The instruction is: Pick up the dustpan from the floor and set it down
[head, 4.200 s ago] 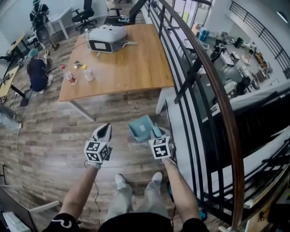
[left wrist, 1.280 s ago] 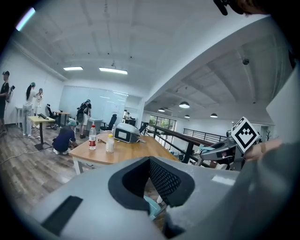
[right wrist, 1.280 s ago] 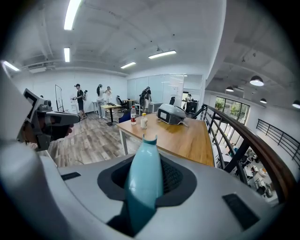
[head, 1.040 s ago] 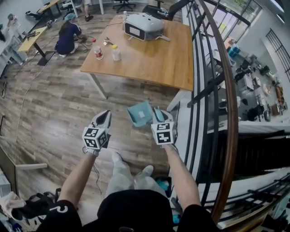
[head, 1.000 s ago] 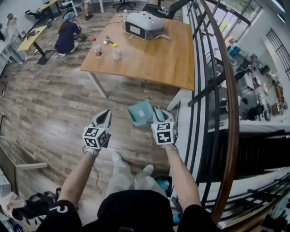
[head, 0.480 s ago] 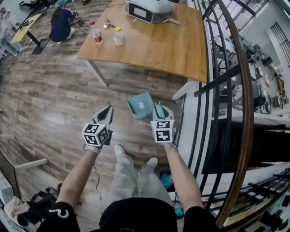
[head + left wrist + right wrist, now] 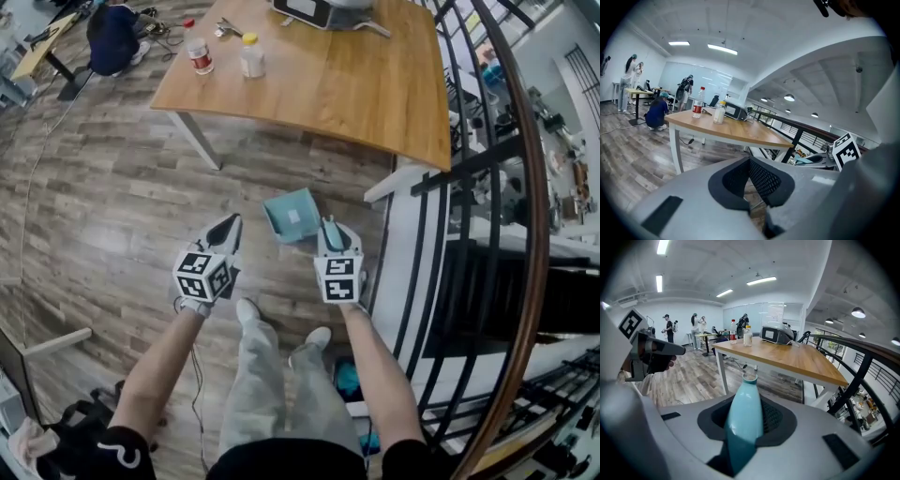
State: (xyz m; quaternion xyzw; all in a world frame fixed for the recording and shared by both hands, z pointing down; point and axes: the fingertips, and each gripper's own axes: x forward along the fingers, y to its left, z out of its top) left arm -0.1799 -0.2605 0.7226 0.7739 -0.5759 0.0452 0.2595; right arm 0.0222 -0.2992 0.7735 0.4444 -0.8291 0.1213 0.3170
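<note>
A teal dustpan (image 7: 292, 216) hangs above the wooden floor, its pan tipped away from me. My right gripper (image 7: 328, 227) is shut on its handle. In the right gripper view that teal handle (image 7: 744, 423) runs up between the dark pads (image 7: 774, 420) and ends in a round hanging hole. My left gripper (image 7: 229, 225) floats to the left of the dustpan, a short way apart from it. In the left gripper view its jaws (image 7: 750, 161) stand together with nothing between them.
A wooden table (image 7: 328, 89) stands ahead with two bottles (image 7: 250, 56) and a white appliance (image 7: 328, 7). A black railing (image 7: 469, 234) and white ledge (image 7: 398, 253) run along the right. A person crouches at far left (image 7: 112, 33). My feet (image 7: 246, 311) are just below the grippers.
Both grippers have sunk toward the floor, the right one still carrying the dustpan. The table has slid up in the head view as it tips further down.
</note>
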